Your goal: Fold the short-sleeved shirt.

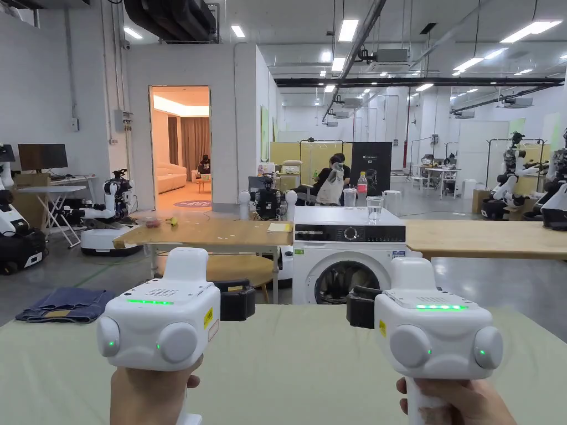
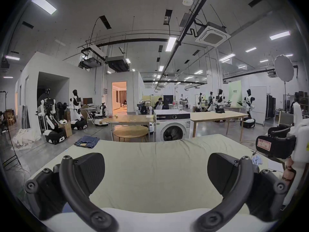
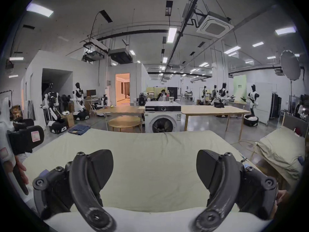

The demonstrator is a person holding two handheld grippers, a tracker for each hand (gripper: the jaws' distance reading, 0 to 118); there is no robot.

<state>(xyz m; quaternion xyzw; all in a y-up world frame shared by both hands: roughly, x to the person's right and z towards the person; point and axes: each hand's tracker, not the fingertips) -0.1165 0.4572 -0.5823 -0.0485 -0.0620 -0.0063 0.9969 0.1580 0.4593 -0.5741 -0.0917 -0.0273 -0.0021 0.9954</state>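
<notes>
- Over the near end of a pale green cloth-covered surface (image 1: pixel 299 354), both grippers are held up side by side, apart from each other, level and pointing toward the far side of the room.
- Left gripper (image 2: pixel 155 173): jaws spread wide, nothing between them; the green cover shows through the gap. In the head view its white body (image 1: pixel 160 324) sits on the left, held from below by the left hand (image 1: pixel 149 393).
- Right gripper (image 3: pixel 154 170): jaws likewise wide apart and empty, above the same cover. In the head view it (image 1: pixel 437 332) sits on the right, gripped from below by the right hand (image 1: pixel 459 401).
- Short-sleeved shirt: cannot pick one out on the cover; the cloth in front of the jaws lies plain, with a small crease at its far edge.
- Folded blue denim garment (image 1: pixel 66 304) lies on the floor off the far-left corner of the surface, well apart from both grippers.
- Beyond the far edge: white washing machine (image 1: pixel 349 260) with a clear glass (image 1: pixel 374 209) on top, flanked by wooden tables (image 1: pixel 210 232), a low round table (image 2: pixel 130 131) under the left one.
- Far background: a seated person (image 1: pixel 332 180), several standing robots (image 2: pixel 76 108), bright doorway (image 1: pixel 180 146).
- Right gripper view: a second covered block (image 3: pixel 280 150), far right.
</notes>
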